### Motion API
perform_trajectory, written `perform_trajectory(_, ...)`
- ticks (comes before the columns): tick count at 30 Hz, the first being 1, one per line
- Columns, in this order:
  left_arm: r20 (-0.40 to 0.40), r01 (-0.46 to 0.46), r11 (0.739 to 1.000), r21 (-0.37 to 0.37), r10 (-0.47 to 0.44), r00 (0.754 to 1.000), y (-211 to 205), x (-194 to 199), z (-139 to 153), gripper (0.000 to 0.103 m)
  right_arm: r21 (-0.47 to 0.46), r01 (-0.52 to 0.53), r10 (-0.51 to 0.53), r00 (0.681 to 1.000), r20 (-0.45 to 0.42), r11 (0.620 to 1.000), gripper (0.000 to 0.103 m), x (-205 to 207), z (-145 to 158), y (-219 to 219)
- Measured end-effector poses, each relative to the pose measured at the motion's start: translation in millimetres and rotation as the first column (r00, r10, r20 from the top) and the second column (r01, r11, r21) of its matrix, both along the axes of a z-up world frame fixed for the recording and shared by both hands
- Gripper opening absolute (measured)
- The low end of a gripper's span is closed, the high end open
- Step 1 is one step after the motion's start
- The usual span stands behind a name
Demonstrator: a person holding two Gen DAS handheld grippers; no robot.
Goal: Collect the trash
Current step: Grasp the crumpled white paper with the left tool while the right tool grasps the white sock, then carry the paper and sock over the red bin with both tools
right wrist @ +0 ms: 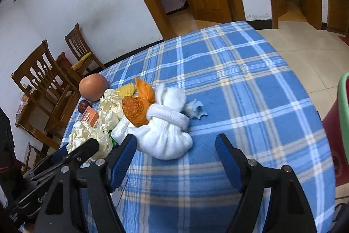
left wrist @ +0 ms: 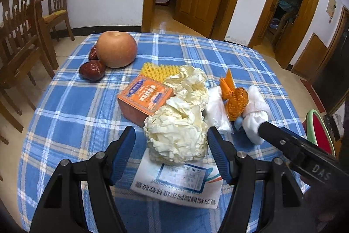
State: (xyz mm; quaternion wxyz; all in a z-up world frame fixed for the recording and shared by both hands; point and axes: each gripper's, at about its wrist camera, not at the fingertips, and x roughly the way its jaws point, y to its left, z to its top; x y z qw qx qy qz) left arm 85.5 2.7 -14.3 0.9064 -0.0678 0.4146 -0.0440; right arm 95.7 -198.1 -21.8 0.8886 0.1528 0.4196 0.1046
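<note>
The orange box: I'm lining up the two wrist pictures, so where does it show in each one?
Left wrist: the orange box sits centre-left on the table, just beyond the nearest crumpled paper ball.
Right wrist: the orange box shows small at the left, mostly hidden behind crumpled paper.
Shared landmark: the apple, beyond the box in both views.
</note>
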Motion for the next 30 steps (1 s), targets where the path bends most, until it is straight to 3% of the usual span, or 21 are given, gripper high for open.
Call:
perform_trajectory(3, -0.007, 0.015, 1.0, -0.021, -0.015, 1.0, -1, 1, -3, 0.068, 0.02, -0.015, 0.015, 1.0, -0.005, 1.0, 0.067, 4, -3, 3)
perform_trajectory(9, -0.007, 0.038, 0.996, -0.075, -0.039, 0.999, -1, 1, -5, 0.05, 0.065, -0.055, 0.057, 0.998, -0.029, 0.996, 0.045, 8, -10, 8)
perform_trajectory(13, 0.005, 0.036, 0.996, -0.082, -0.036, 0.999, 0, -5, 0, 0.047, 0.078, -0.053, 0.056, 0.998, -0.028, 0.996, 0.023, 5, -13, 5)
perform_trajectory(30, 0.1, 0.086, 0.99, -0.108, -0.076, 0.992, -3, -38, 45, 0.046, 0.089, -0.034, 0.026, 0.995, 0.092, 0.996, 0.02, -42, 25, -10)
